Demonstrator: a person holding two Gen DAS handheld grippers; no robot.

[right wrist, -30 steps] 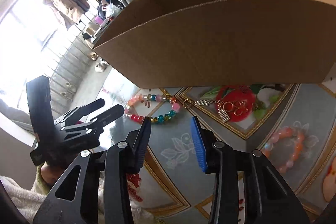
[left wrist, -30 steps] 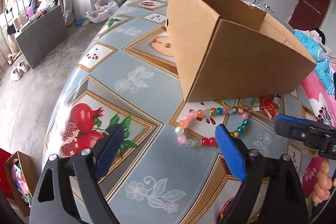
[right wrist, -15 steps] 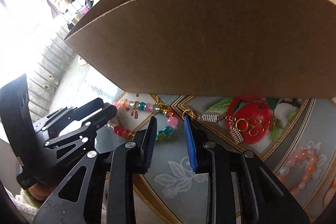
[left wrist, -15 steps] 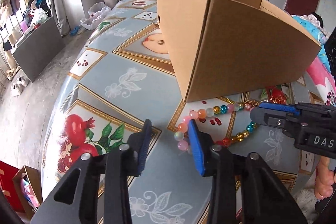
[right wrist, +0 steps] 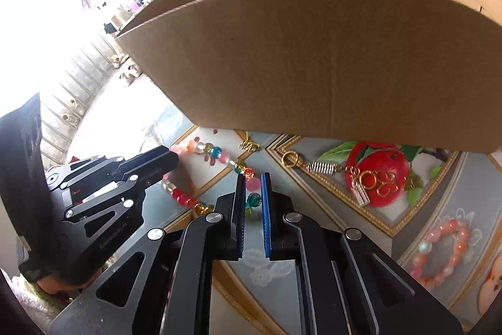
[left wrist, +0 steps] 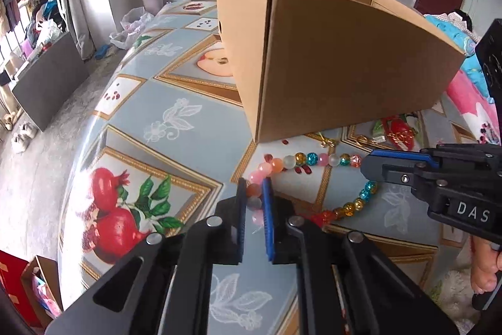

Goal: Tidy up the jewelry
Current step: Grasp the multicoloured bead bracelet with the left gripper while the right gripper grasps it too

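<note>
Multicoloured bead necklace (left wrist: 317, 160) lay on the tablecloth (left wrist: 175, 115) at six o'clock from the cardboard box (left wrist: 339, 65). Left gripper (left wrist: 253, 187) was closing on its pink beads; right gripper (right wrist: 253, 178) clenched beads opposite.

Both wrist views look steeply down, sharing the beaded necklace (left wrist: 313, 159).

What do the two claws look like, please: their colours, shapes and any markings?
Both are black tools of flat, angular links joined by silver rivets. The left claw and the right claw each have two narrow straight fingers lined with ribbed blue pads. The right claw's body shows white letters "DAS" in the left wrist view.
</note>
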